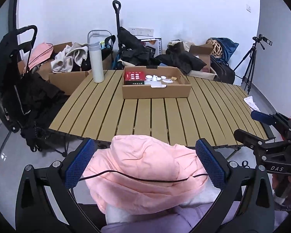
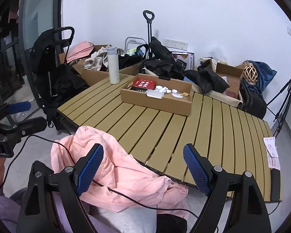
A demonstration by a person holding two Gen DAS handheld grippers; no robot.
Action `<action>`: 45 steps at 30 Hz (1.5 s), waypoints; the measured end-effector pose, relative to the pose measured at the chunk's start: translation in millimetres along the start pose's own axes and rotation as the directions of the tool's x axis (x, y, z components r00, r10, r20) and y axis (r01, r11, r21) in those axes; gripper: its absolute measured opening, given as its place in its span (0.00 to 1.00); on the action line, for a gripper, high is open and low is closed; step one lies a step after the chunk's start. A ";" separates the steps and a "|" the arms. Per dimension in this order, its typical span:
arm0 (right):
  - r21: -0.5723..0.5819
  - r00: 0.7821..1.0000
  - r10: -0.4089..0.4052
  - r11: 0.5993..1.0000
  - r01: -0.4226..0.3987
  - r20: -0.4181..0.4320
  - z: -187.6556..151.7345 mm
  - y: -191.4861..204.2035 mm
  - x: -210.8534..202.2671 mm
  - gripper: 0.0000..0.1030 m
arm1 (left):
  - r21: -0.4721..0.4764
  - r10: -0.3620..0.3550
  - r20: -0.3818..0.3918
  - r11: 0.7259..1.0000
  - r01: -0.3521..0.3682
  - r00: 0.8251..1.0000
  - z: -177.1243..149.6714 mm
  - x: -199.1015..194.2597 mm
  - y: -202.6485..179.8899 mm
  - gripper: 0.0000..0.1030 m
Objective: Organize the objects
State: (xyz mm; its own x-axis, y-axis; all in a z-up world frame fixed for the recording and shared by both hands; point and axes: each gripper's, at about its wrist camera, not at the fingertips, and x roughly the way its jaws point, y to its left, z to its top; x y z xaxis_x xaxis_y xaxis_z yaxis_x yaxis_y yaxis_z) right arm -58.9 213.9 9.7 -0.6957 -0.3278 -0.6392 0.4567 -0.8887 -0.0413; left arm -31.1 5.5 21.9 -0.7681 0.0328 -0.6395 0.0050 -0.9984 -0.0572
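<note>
A pink quilted jacket (image 1: 143, 170) lies bunched at the near edge of the slatted table (image 1: 155, 112), partly on a lap; it also shows in the right wrist view (image 2: 126, 172). My left gripper (image 1: 145, 165) is open, its blue pads on either side of the jacket, not closed on it. My right gripper (image 2: 143, 170) is open and empty, above the jacket's right part and the table edge. A black cable (image 1: 137, 176) runs across the jacket. Each gripper shows at the edge of the other's view, the right (image 1: 250, 126) and the left (image 2: 27, 114).
A cardboard tray (image 1: 157, 91) with a red box (image 1: 134, 76) and small white items stands mid-table. A white bottle (image 1: 96, 62) stands at the far left corner. A paper sheet (image 2: 271, 151) lies at the right edge. Boxes, clothes, carts and a tripod (image 1: 250, 58) surround the table.
</note>
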 end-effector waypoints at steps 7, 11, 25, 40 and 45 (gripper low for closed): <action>0.044 1.000 -0.012 0.999 0.011 0.013 0.4 -4.5 -1.9 0.85 | 0.007 0.029 0.015 1.000 -0.029 0.999 -1.3 -3.9 -2.4 1.00; 0.075 1.000 -0.008 0.997 0.007 0.018 0.3 -9.9 -2.9 0.85 | 0.007 0.034 0.014 0.999 -0.034 0.999 -0.8 -2.8 -1.8 1.00; 0.065 1.000 0.002 0.998 -0.002 0.011 -1.9 -3.7 0.4 0.85 | 0.011 0.040 0.007 0.999 -0.040 0.999 -2.0 -1.3 -5.2 1.00; 0.096 1.000 -0.001 0.995 0.000 0.013 -2.3 -10.8 -1.1 0.85 | 0.015 0.044 -0.006 0.999 -0.044 0.999 -3.9 1.2 -5.2 1.00; 0.109 1.000 -0.011 0.994 0.010 0.012 -1.7 -14.0 -1.6 0.85 | 0.014 0.046 -0.007 0.999 -0.045 0.999 -3.8 1.3 -3.6 1.00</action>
State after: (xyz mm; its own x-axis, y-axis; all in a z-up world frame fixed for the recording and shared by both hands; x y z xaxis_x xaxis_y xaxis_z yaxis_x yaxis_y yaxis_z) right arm -63.3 227.4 9.9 -0.7071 -0.3216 -0.6298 0.3867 -0.9215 0.0363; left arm -29.7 9.4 18.4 -0.7624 -0.0124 -0.6470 0.0309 -0.9994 -0.0172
